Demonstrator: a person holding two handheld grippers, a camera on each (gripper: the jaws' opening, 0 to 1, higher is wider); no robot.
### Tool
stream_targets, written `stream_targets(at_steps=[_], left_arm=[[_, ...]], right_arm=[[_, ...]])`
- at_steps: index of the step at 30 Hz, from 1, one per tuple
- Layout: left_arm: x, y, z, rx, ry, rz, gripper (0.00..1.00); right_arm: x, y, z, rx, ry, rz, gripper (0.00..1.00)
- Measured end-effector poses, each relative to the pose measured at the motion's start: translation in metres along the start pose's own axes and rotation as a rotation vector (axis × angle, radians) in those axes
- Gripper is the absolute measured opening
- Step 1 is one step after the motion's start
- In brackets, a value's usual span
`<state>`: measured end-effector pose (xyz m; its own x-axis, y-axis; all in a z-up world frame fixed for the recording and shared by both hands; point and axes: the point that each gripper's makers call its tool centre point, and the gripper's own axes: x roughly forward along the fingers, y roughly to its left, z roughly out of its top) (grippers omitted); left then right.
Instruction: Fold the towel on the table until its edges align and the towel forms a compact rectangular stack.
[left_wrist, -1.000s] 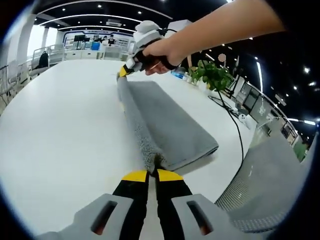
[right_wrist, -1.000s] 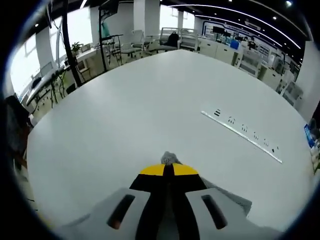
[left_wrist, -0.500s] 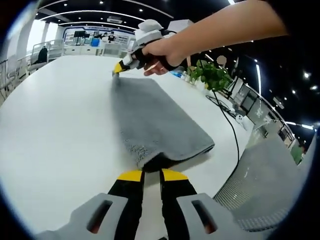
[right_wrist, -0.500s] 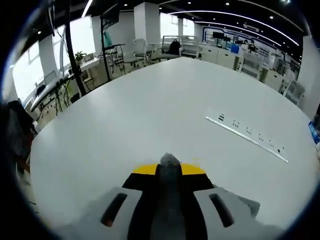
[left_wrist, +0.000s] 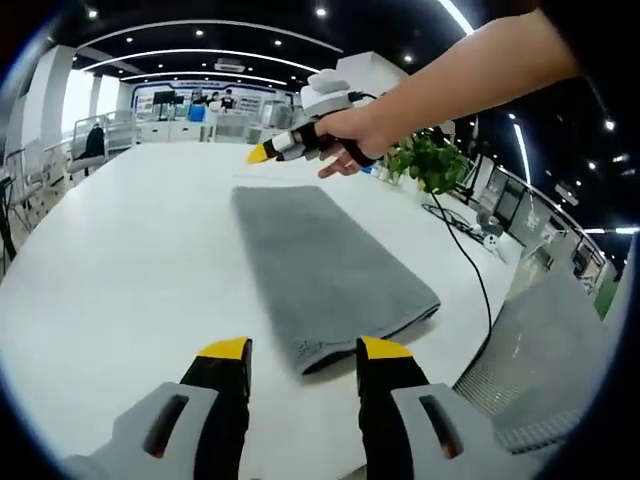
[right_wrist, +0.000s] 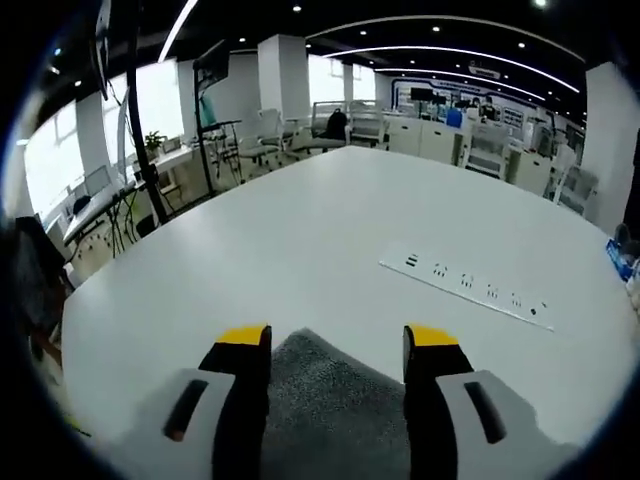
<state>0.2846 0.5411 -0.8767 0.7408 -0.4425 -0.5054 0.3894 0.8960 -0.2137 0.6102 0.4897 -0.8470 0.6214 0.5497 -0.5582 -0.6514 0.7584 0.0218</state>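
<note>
A grey towel (left_wrist: 325, 268) lies folded into a long flat rectangle on the white table (left_wrist: 120, 250). My left gripper (left_wrist: 303, 350) stands open just above the towel's near end, with nothing between its yellow-tipped jaws. At the towel's far end, a person's hand holds my right gripper (left_wrist: 262, 152) a little above the table. In the right gripper view that gripper (right_wrist: 338, 340) is open, and the towel's corner (right_wrist: 330, 400) lies on the table between its jaws.
A white power strip (right_wrist: 465, 285) lies on the table ahead of the right gripper. A potted green plant (left_wrist: 430, 155) and a black cable (left_wrist: 470, 260) sit near the table's right edge. A grey chair back (left_wrist: 540, 350) stands close by.
Both grippers have opened and let go of the towel's ends. The towel now lies flat on the table, and both grippers have lifted slightly off it.
</note>
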Motion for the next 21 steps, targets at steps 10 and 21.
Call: stream_targets(at_steps=[10, 21], left_arm=[[0.003, 0.004, 0.019, 0.050, -0.028, 0.005, 0.50], [0.011, 0.009, 0.047, 0.109, -0.038, 0.000, 0.51]], right_arm=[[-0.032, -0.010, -0.004, 0.038, -0.029, 0.001, 0.65], [-0.069, -0.026, -0.011, 0.002, -0.043, -0.020, 0.67]])
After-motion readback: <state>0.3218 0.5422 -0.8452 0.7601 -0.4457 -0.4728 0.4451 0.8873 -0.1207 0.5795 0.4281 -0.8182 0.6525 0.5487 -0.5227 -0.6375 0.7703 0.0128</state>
